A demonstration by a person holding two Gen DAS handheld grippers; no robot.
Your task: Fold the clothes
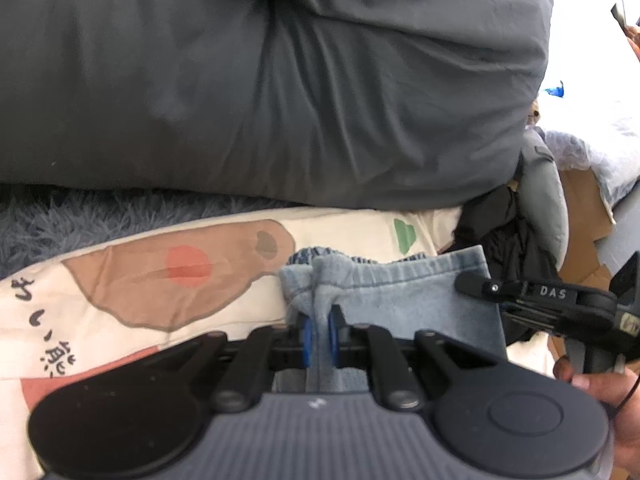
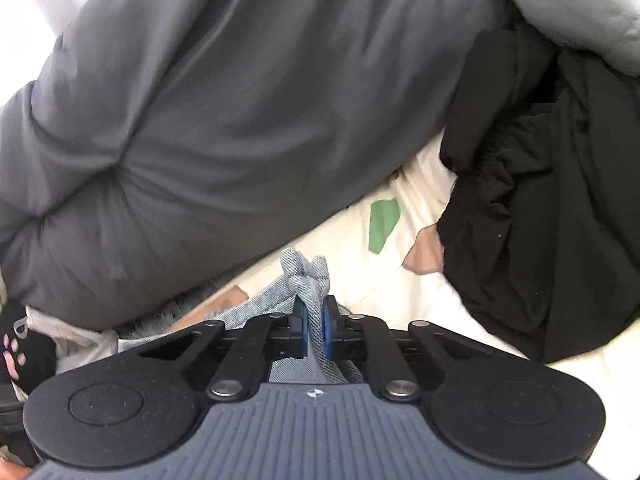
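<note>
A light blue denim garment (image 1: pixel 404 292) hangs stretched between both grippers above a cream printed sheet (image 1: pixel 120 304). My left gripper (image 1: pixel 319 332) is shut on one bunched corner of it, the cloth pinched between the blue pads (image 1: pixel 307 338). In the right wrist view my right gripper (image 2: pixel 316 330) is shut on another bunched denim edge (image 2: pixel 308 280), which sticks up past the fingertips. The right gripper's black finger (image 1: pixel 532 294) also shows at the right of the left wrist view, touching the denim's far side.
A big dark grey duvet (image 1: pixel 260 80) rises just behind the garment. A black garment pile (image 2: pixel 532 200) lies to the right on the sheet. A fuzzy blue-grey blanket (image 1: pixel 60 220) lies at the left. A person's hand (image 1: pixel 592 392) holds the right gripper.
</note>
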